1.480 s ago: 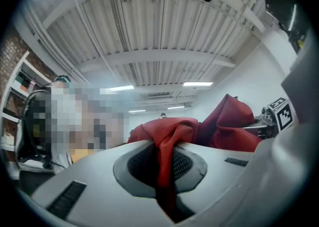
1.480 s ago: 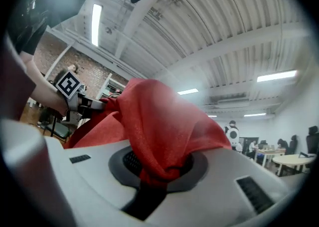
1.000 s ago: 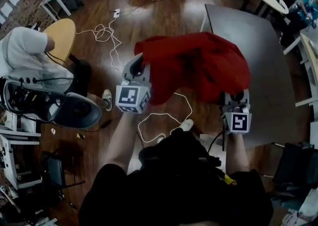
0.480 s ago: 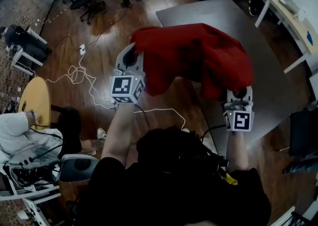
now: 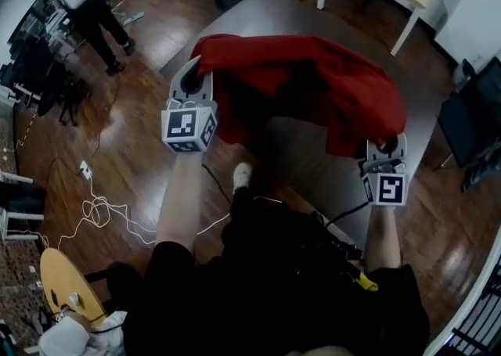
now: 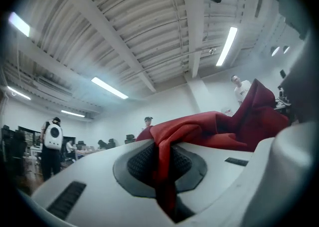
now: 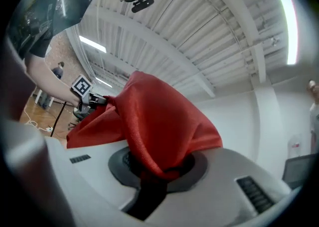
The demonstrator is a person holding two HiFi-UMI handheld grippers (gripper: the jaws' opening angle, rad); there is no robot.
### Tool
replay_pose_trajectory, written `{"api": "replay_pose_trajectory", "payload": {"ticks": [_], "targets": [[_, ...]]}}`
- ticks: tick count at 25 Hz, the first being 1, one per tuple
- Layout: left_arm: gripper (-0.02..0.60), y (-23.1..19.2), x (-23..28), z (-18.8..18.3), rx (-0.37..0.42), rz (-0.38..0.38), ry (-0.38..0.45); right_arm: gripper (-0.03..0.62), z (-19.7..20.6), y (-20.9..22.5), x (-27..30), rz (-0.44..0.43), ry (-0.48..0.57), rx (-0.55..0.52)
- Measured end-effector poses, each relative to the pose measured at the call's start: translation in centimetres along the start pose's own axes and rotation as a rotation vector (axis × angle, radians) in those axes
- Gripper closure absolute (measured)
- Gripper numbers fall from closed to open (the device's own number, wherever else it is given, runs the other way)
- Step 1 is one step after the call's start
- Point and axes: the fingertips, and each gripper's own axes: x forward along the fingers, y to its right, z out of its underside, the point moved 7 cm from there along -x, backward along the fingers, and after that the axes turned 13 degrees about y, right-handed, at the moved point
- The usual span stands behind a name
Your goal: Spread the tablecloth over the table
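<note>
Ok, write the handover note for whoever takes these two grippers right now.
Left gripper: shut on one end of the red fabric tablecloth.
Right gripper: shut on a bunched fold at the other end.
The cloth hangs crumpled between the two grippers, in the air over the dark grey table; none of it is visibly laid flat.
Done: the cloth is picked up and held at the table.
Left: pull it open, lay it across the tabletop, then release.
</note>
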Motion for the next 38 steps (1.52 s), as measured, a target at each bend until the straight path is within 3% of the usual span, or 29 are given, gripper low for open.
{"api": "replay_pose_trajectory", "payload": {"ticks": [6, 11, 15, 21, 26, 31, 38], "targets": [[0.569, -3.2, 10.4, 6.6, -0.096, 0.239, 0.041, 0.526, 2.6, -0.6, 5.3, 0.214, -0.12, -0.133], [0.568, -6.9, 18.5, 9.0, -0.138, 0.423, 0.054, 0.526, 2.5, -2.6, 10.0, 0.351, -0.224, -0.217], [0.568, -8.9, 23.2, 10.5, -0.071, 0.521, 0.057, 0.525, 3.3, -2.0, 11.4, 0.361, -0.312, -0.313], [0.568, -7.0, 28.8, 14.2, 0.042, 0.65, 0.015, 0.525, 5.9, 1.0, 11.2, 0.355, -0.468, -0.38], [0.568, -3.3, 32.5, 17.7, 0.089, 0.724, -0.05, 0.523, 9.1, 4.7, 11.7, 0.392, -0.522, -0.337], [0.568, -0.7, 35.5, 22.6, 0.182, 0.848, -0.148, 0.512, 13.8, 7.4, 10.3, 0.329, -0.714, -0.3], [0.566, 3.4, 37.1, 31.2, 0.175, 0.921, -0.335, 0.488, 22.5, 9.1, 4.6, 0.321, -0.964, -0.175]]}}
